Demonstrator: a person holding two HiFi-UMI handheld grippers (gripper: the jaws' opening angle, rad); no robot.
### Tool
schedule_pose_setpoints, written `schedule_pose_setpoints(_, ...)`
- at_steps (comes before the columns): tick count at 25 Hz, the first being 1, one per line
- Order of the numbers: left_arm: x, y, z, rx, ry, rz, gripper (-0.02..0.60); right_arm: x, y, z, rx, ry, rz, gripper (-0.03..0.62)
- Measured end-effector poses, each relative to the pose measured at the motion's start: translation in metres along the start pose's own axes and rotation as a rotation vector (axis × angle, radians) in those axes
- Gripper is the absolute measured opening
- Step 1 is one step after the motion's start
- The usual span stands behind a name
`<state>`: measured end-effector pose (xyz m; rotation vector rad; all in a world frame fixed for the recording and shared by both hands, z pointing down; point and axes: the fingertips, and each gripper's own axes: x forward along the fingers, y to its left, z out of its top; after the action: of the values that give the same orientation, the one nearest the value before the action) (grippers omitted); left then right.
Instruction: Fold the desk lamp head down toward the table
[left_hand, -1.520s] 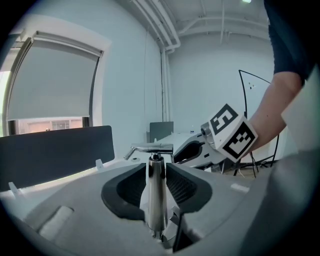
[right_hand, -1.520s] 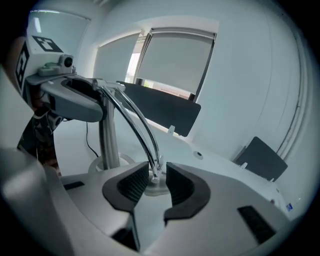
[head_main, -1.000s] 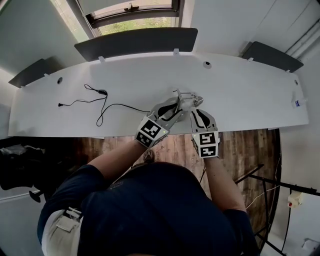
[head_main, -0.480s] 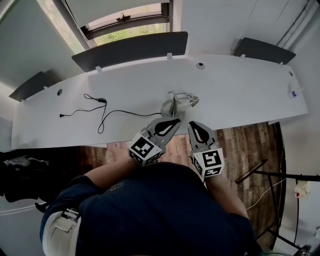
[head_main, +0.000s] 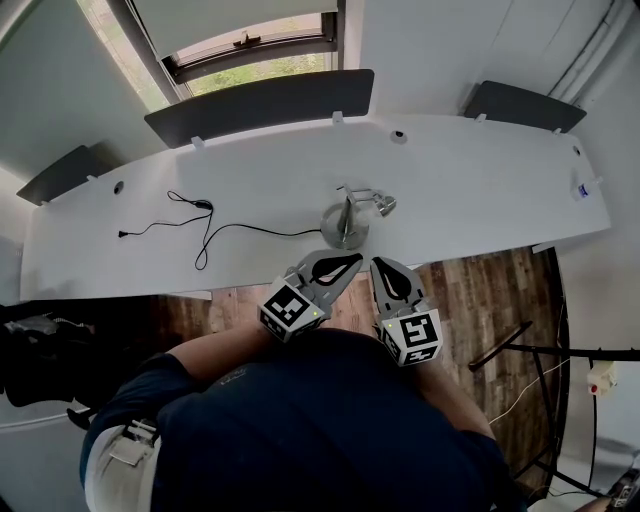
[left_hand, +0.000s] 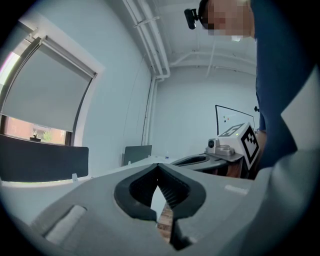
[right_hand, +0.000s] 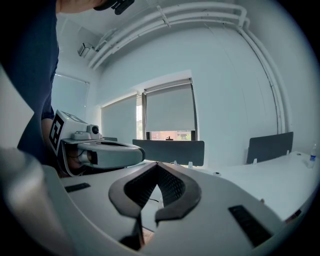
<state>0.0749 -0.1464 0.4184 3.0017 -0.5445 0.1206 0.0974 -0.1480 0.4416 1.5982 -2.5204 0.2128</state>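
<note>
One desk lamp (head_main: 350, 218) sits near the front edge of the white counter (head_main: 480, 190), with one black cable (head_main: 205, 225) to its left. Two grippers hover side by side off that edge, pointing toward the lamp. The left gripper (head_main: 356, 260) and right gripper (head_main: 375, 263) each have their jaws closed together, empty.
</note>
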Motion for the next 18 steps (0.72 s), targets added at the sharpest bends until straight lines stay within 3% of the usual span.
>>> schedule_pose_setpoints(11, -0.009, 0.003, 0.002, -0.009, -0.009, 0.009, 0.006, 0.006, 0.007, 0.0, 0.0, -0.001, 0.012, 0.011)
schedule_pose_setpoints(18, -0.014, 0.007, -0.005, 0.025, -0.007, 0.021, 0.006, 0.008, 0.01, -0.002, 0.008, 0.012, 0.012, 0.011)
